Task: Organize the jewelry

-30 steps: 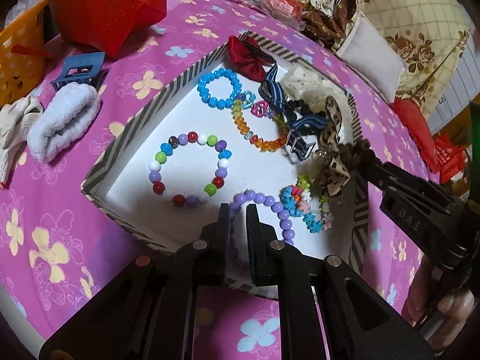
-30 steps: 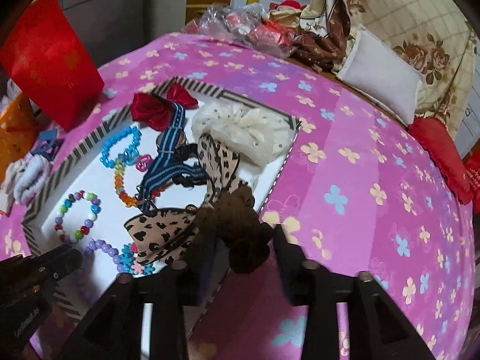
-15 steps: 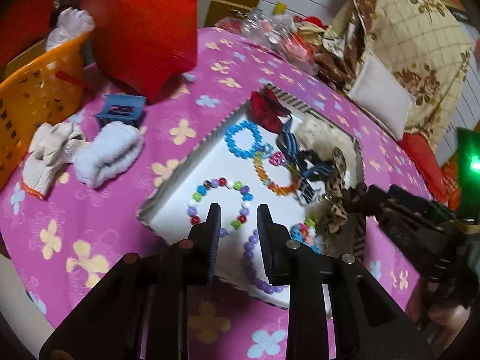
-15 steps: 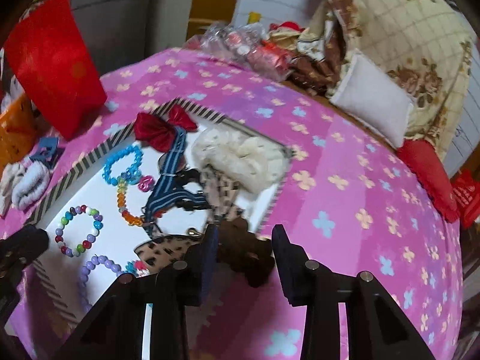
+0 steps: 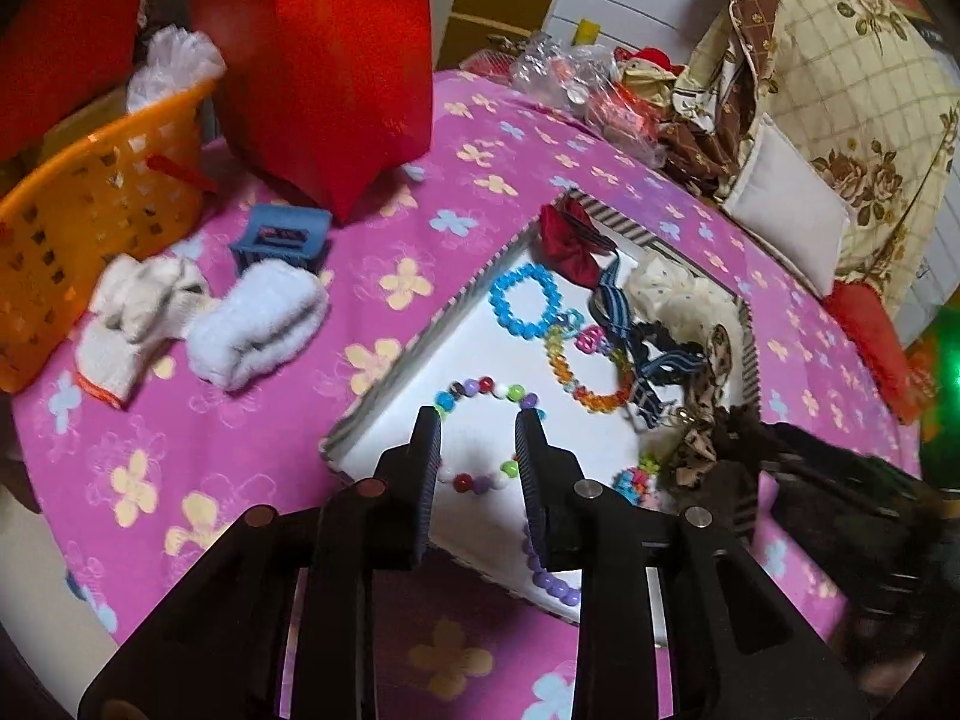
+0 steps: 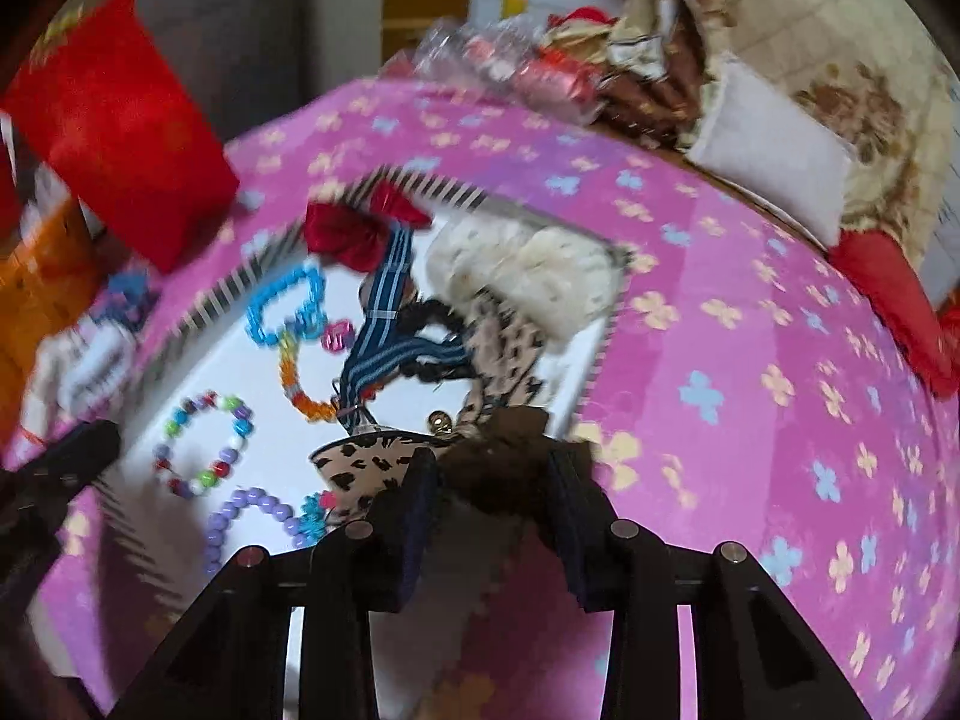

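The right gripper [image 6: 489, 480] fingers pinch what looks like a brown scrunchie [image 6: 501, 468] at the tray's [image 5: 384, 405] lower right edge, and it could snag the leopard bow [image 6: 372, 459], while the left gripper [image 5: 477, 441] fingers are spread and empty.

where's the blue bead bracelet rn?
In the left wrist view, the blue bead bracelet lies in the striped-edged tray, near its far corner, just below the red bow and touching the orange bracelet.

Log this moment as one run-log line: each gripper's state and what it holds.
left gripper: fingers just opening, empty, above multicolour bead bracelet | right gripper: closed on brown scrunchie | striped tray: holds jewelry
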A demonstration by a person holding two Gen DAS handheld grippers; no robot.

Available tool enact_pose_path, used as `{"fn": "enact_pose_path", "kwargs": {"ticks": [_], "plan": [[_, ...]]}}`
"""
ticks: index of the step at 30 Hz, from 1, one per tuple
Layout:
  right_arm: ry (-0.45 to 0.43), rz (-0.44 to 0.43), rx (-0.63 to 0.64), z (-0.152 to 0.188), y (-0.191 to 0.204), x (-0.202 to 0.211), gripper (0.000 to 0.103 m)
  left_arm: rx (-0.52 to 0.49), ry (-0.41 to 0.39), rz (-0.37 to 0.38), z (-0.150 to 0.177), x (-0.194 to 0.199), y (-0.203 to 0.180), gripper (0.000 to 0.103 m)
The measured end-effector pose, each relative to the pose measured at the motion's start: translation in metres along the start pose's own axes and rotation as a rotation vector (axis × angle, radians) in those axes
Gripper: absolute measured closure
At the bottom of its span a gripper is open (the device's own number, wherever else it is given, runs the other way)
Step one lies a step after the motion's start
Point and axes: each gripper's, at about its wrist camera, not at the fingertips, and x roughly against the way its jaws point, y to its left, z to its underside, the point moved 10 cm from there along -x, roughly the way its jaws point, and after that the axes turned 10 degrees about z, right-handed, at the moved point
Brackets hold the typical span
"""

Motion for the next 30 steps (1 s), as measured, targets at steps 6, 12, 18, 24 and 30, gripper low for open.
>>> {"fn": "enact_pose_path", "kwargs": {"ticks": [6,12,18,24,30], "plan": [[-0.035,-0.028,-0.129,0.038,-0.049,0.05,0.065,-0.048,-0.149,-0.115,-0.013,0.03,0.001,0.057],[-0.08,0.087,-0.152,0.11,-0.108,0.095,0.065,-0.135,-0.418,-0.261,-0.021,0.089,-0.016,0.022],[-0.088,0.139,-0.208,0.172,-0.151,0.134,0.062,-0.162,-0.511,-0.293,0.004,0.149,-0.039,0.009],[-0.124,0.154,-0.237,0.198,-0.162,0.159,0.062,-0.195,-0.473,-0.225,0.028,0.19,-0.068,0.007],[-0.161,0.152,-0.258,0.215,-0.162,0.185,0.06,-0.222,-0.418,-0.143,0.048,0.225,-0.095,0.001]]}}
